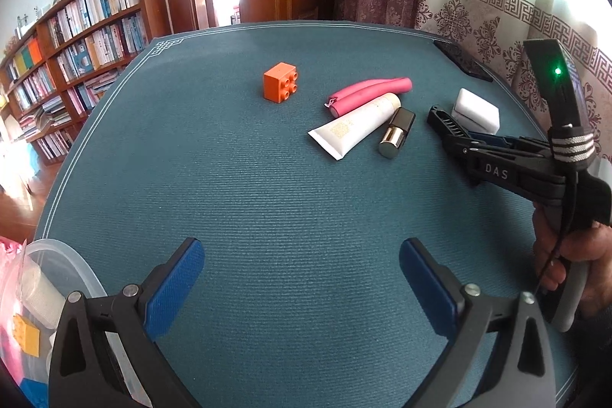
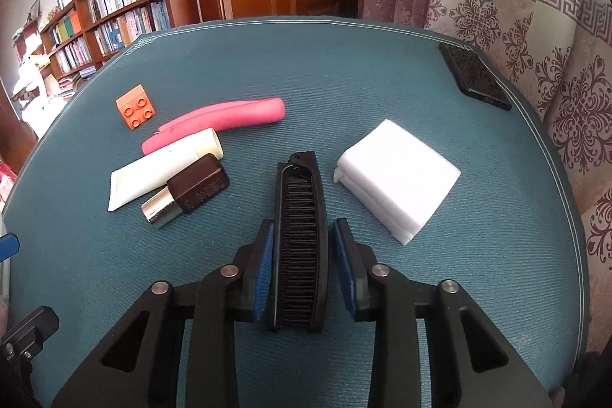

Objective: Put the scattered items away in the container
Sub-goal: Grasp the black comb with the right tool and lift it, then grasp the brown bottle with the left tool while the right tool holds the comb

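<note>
One black comb is lying between the right gripper's narrowed jaws on the table, beside one white sponge, one tube, one lipstick, one pink pouch and one orange brick. The left gripper's jaws are gaping wide and empty beside the clear container, which is holding a yellow brick.

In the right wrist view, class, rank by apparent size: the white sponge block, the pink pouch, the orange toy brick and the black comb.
1. white sponge block
2. black comb, though it sits nearest the camera, so this is unsure
3. pink pouch
4. orange toy brick
</note>
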